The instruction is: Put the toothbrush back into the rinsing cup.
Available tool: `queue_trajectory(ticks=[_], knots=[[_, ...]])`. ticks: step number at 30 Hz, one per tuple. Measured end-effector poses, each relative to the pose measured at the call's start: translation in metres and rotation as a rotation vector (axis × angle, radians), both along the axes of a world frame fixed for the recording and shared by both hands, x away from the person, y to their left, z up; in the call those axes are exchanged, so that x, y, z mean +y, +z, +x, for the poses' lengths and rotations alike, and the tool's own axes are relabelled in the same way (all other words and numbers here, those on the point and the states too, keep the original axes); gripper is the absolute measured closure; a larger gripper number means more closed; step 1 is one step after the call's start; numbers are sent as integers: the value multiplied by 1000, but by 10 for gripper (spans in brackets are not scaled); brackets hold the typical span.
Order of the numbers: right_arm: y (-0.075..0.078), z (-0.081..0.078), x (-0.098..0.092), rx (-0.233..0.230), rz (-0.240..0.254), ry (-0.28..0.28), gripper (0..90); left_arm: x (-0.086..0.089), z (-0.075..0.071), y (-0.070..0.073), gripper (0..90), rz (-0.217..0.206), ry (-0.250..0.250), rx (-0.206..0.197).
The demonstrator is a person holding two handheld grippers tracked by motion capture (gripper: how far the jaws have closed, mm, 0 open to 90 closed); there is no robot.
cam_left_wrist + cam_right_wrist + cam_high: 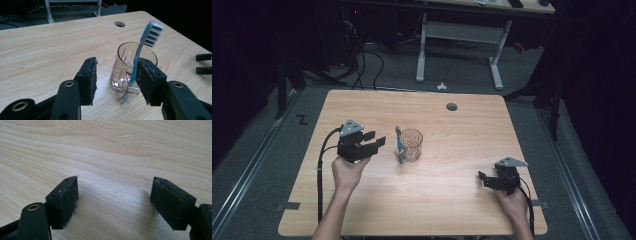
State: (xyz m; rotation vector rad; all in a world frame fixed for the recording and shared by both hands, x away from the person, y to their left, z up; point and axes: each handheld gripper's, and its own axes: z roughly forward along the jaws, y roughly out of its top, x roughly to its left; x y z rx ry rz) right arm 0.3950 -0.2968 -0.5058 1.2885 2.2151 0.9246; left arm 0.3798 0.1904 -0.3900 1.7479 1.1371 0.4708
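A clear cut-glass tumbler (411, 144) is seen standing upright near the middle of the tabletop (452, 210), with a blue-and-white toothbrush (398, 145) propped against its left side, head up, its handle end resting on the wood just beside the glass base. In the left gripper view the brush (140, 50) is seen leaning over the rim of the glass (125, 72), bristles well above the rim; whether the handle foot sits inside or outside the glass cannot be told for certain from that view, though the high view suggests outside. The left tool (371, 141) is held just beside the glass, its jaws spread wide and nothing between them; in its own view the glass and brush lie ahead of the gap and towards the right-hand pad (145, 80). The right tool (486, 180) is parked low over the near right part of the tabletop, well apart from the glass, its jaws likewise spread over bare wood. The step in hand is judged to be the approach of the left tool for a grasp on the toothbrush or the glass, not yet made. For the next move, a slight shift of the left tool towards the brush shaft would be called for, then a gentle closing on it, care being taken that the lightly leaning brush is not knocked flat nor the glass pushed.
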Motion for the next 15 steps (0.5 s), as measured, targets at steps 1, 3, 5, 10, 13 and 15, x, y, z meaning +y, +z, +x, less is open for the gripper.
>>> queue_trajectory(ticks=[1, 3, 5, 10, 13, 15], knots=[[0, 0, 0, 0, 0, 0, 227, 1, 0, 0, 514, -3, 3, 0], [0, 0, 0, 0, 0, 0, 227, 4, -2, 0, 513, -9, 11, 0], [0, 0, 0, 0, 0, 1, 227, 6, -3, -1, 512, -8, 16, 2], [0, 0, 0, 0, 0, 0, 227, 12, -5, -2, 511, -16, 31, -1], [0, 0, 0, 0, 0, 0, 227, 15, -7, -2, 509, -19, 39, -4], [0, 0, 0, 0, 0, 0, 227, 18, -9, -1, 508, -18, 44, -6]])
